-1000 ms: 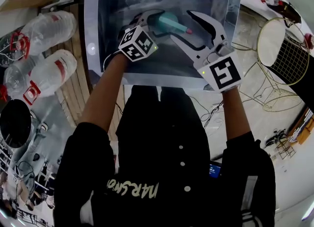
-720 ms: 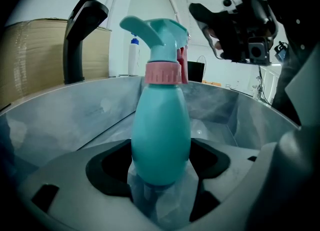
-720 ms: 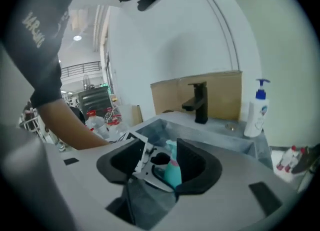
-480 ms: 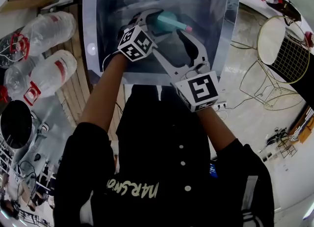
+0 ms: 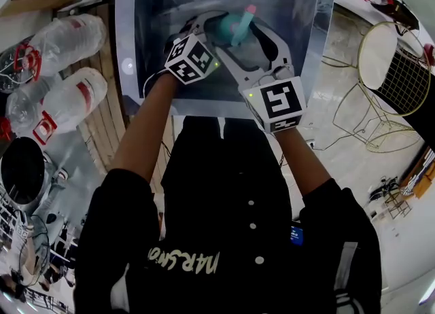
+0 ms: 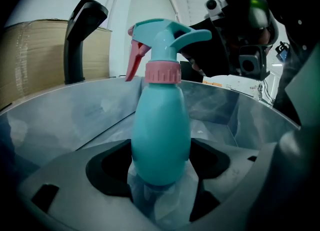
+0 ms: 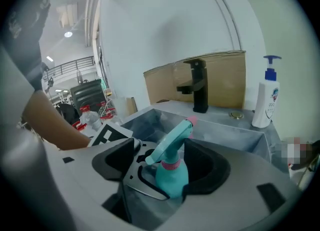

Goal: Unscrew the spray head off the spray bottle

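A teal spray bottle point(image 5: 228, 30) stands upright in a steel sink point(image 5: 296, 13). My left gripper point(image 5: 212, 26) is shut on its body point(image 6: 160, 125), low down. The spray head point(image 6: 167, 37) sits on a pink collar point(image 6: 163, 71), with its pink nozzle point(image 5: 250, 10) towards the far sink wall. My right gripper point(image 5: 242, 35) reaches in from the right, its wide jaws standing either side of the spray head point(image 7: 172, 137). Those jaws have just been opening, and a gap shows on the left side, so the pads do not press.
A black faucet point(image 7: 197, 90) rises at the sink's far rim, with a white pump bottle point(image 7: 264, 100) to its right and cardboard point(image 7: 225, 72) behind. Large plastic bottles point(image 5: 61, 41) lie left of the sink. A wire-frame stand point(image 5: 397, 68) is on the right.
The right gripper swung in from the right, rolled, and now has its jaws around the spray head. The nozzle turned from pointing right to pointing at the far sink wall. The left gripper stayed put.
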`<state>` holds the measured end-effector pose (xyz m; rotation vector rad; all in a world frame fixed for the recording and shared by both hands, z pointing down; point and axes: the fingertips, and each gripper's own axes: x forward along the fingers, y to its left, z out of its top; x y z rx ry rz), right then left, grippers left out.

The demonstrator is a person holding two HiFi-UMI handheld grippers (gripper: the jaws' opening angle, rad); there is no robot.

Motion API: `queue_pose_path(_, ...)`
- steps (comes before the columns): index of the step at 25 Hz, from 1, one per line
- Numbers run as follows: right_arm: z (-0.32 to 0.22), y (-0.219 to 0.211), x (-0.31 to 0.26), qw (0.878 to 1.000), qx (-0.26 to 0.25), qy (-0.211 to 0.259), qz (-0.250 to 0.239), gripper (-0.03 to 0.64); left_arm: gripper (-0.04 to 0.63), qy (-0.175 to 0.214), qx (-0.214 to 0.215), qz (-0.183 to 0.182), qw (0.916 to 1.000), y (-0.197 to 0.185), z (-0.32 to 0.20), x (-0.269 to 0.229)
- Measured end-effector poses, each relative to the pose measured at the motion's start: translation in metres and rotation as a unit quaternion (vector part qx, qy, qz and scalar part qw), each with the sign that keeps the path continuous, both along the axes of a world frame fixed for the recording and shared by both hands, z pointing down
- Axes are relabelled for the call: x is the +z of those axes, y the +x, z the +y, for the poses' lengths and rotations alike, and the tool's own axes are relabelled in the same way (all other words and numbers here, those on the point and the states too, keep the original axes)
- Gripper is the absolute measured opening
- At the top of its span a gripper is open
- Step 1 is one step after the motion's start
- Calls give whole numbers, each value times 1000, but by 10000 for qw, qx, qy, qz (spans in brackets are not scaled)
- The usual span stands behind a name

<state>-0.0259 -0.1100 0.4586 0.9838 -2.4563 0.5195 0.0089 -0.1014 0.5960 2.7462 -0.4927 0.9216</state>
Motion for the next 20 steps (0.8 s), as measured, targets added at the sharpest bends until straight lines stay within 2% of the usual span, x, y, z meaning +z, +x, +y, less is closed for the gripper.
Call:
queue_pose_path(4,-5,-2,9,9982,-233,371,407,291,374,9,11,-1,10000,1,1,0)
queue_pose_path(8,-8,-1,17,9946,-447,656,672,219,374,22,16,-7,10000,4,3,-1)
queue_pose_path(12,-13,-3,19,9872,-847,1030,869,196,374,19,37,4,10000,2,1,-1)
queue_pose_path(20,-5,-4,27,9704,-2002,1164,689,160,374,21,100,26,9999,2,2,-2)
